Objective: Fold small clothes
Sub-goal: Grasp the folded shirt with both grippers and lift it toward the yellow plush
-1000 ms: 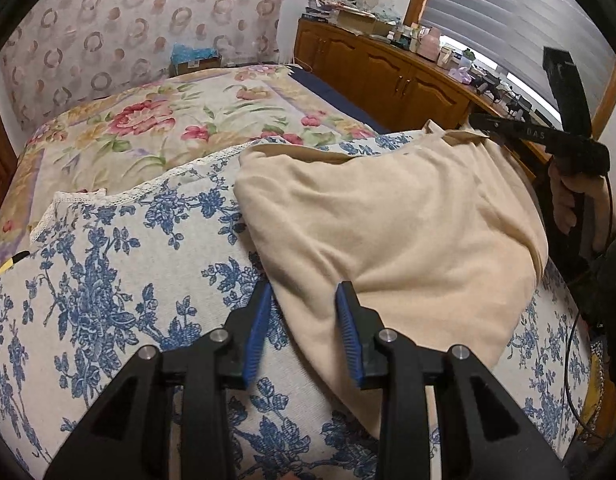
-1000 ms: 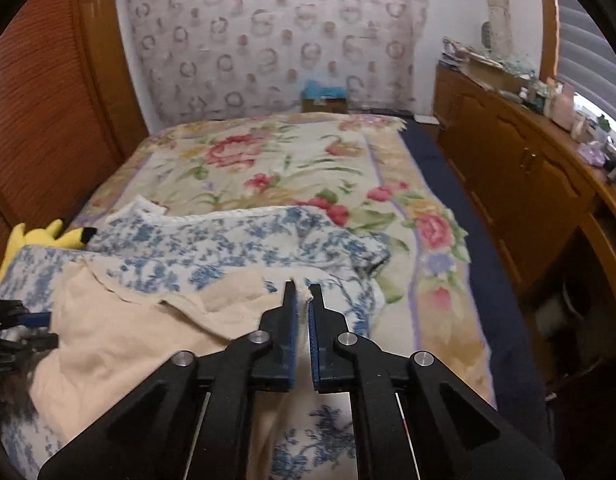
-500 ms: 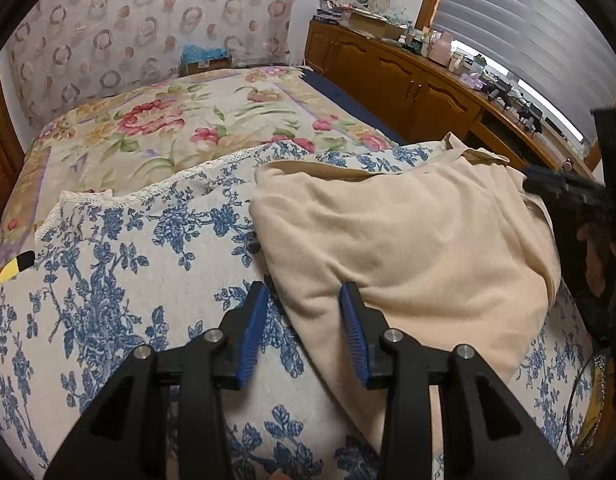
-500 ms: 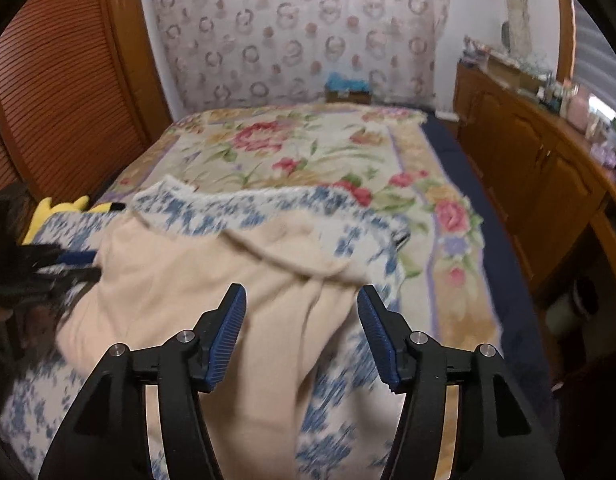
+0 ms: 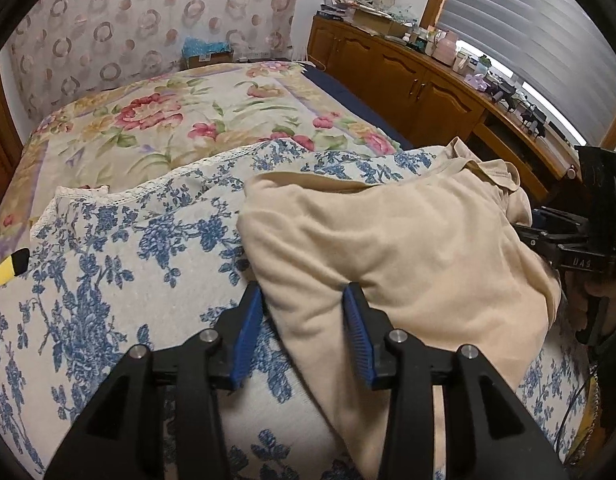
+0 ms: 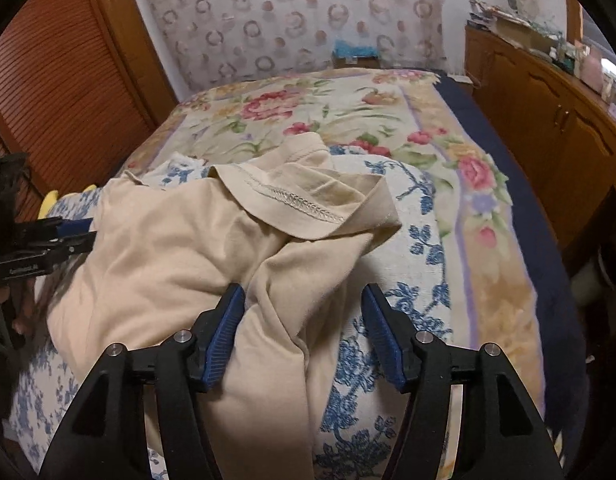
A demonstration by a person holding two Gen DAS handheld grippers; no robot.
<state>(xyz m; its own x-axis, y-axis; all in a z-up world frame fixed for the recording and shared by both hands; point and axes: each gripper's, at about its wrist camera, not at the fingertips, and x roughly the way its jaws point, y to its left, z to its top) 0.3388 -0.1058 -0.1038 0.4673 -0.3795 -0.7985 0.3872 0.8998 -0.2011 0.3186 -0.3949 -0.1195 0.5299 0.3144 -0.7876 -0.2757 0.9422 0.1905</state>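
Note:
A beige garment (image 5: 407, 240) lies rumpled on a blue-flowered white cover (image 5: 128, 260). My left gripper (image 5: 302, 292) sits low over the garment's near left edge. Its jaws are opening, a fold of cloth lies loose between them, and the pads do not press on it. In the right wrist view the same garment (image 6: 168, 248) shows a stitched hem (image 6: 300, 200) flopped over on top. My right gripper (image 6: 304, 290) stands open astride a ridge of the cloth without squeezing it. Each gripper shows at the edge of the other's view: the right one (image 5: 567, 240) and the left one (image 6: 48, 236).
The flowered cover (image 6: 407, 280) lies on a bed with a rose-patterned spread (image 5: 168, 120). A wooden cabinet (image 5: 407, 80) with cluttered top runs along the right. A louvred wooden door (image 6: 68, 80) stands on the left. A yellow plush toy (image 5: 8, 272) peeks out beside the cover.
My right gripper went from shut to open, let the beige cloth go and sank toward it. The garment's hem now lies flopped over. The left jaws stand slightly wider.

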